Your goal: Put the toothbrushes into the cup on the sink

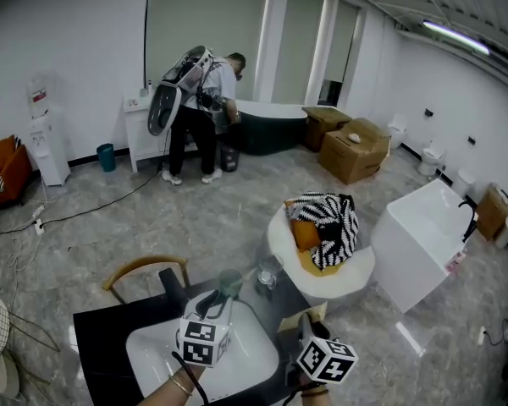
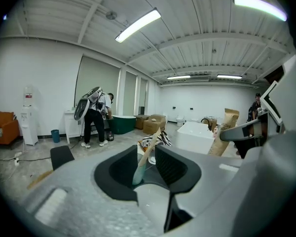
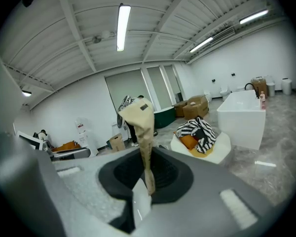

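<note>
Gripping a toothbrush [image 3: 140, 127] with the right gripper [image 3: 147, 176], with jaws squeezing together on its low end and its wide top poking up in the middle of the right gripper view. Wearing a brown paper sleeve, by the look of it. Probably handling something light, thin and stiff, not easy to break, though maybe sliding a bit inside smooth paper. Best holding it by one end, as now, leaving the long free part for going down into the cup. Keeping the left gripper [image 2: 148, 158] with jaws apart, pressing on nothing. Looking between those jaws at the cup [image 2: 137, 172], greenish and see-through, with a second toothbrush [image 2: 152, 147], also brown, leaning inside it and sticking out at the top. Finding that same cup in the lower middle of the head view, standing at the far edge of the white sink [image 1: 245, 353] on a dark counter [image 1: 102, 337], just ahead of the left gripper. Seeing a clear glass [image 1: 268, 271] just to the right of the cup, but not managing to tell what, if anything, sits in it. Likely needing care near the cup, being light and easy to tip. Guessing at one brush in, and one more waiting in the right gripper.
</note>
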Motion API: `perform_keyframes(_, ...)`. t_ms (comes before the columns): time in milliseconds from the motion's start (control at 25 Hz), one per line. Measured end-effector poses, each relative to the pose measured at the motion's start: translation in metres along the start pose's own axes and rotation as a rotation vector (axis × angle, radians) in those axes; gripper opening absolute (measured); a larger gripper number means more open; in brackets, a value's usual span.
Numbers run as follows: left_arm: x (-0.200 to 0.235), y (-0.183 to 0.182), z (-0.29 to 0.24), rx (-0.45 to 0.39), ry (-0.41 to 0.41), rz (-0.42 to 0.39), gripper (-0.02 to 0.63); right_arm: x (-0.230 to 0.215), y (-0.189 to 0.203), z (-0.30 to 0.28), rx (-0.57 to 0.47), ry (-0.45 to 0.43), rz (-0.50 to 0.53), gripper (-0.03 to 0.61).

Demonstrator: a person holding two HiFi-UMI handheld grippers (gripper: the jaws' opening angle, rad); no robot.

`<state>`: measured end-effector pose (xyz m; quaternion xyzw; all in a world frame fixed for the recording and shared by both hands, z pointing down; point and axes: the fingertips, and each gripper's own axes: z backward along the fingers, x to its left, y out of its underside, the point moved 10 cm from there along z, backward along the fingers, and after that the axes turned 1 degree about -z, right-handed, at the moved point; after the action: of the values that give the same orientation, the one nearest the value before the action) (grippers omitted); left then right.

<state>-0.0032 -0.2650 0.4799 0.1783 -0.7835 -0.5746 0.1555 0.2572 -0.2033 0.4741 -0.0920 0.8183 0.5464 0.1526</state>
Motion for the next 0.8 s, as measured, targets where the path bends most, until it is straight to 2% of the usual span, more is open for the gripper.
perform_keyframes(440,0.000,-0.001,0.034,-0.011,-0.002,0.052,0.009,0.023,-0.008,0.014,-0.018,-0.019,0.070,0.031)
perform_keyframes(800,0.000,-0.004,0.039,-0.032,0.003,0.046,0.009,0.022,-0.017,0.010,-0.009,-0.028,0.083,0.031)
